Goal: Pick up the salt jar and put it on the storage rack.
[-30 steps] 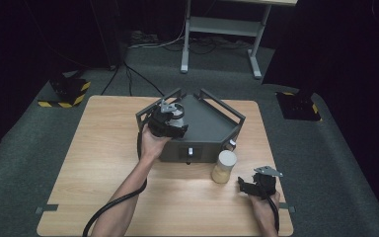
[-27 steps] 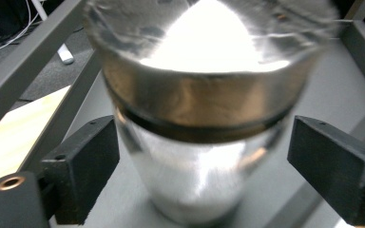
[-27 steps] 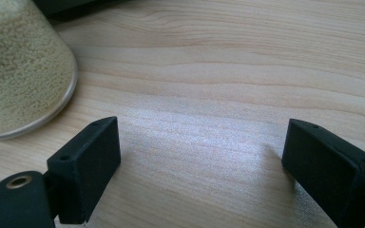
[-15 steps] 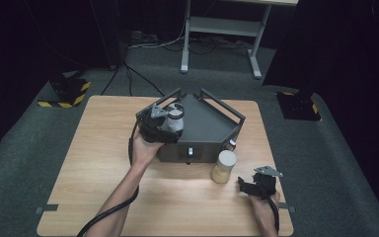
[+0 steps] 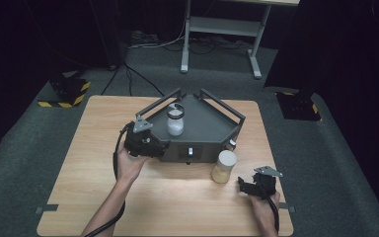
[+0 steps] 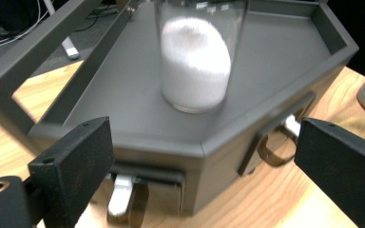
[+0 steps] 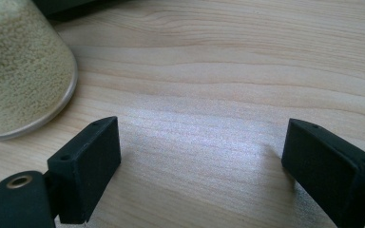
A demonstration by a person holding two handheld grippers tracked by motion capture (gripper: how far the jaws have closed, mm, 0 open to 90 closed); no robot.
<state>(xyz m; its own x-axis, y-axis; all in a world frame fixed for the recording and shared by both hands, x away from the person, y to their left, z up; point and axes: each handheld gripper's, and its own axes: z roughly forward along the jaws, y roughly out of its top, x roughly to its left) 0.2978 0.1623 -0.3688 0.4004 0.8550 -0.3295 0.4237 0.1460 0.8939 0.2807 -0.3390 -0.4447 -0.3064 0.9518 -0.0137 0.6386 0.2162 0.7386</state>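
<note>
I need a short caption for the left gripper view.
Open left gripper facing a jar of white powder on the dark grey tray.

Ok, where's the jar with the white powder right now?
The white-powder jar stands upright on the dark tray, left of its middle in the high view, just beyond the open left gripper.

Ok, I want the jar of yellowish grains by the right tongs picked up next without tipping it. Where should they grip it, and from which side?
Probably around the straight glass body of the grain jar, below its pale lid. It stands upright on the table, just in front of the grey tray. Come in level from the jar's right, where the right tongs wait open; the tray likely blocks the far side.
</note>
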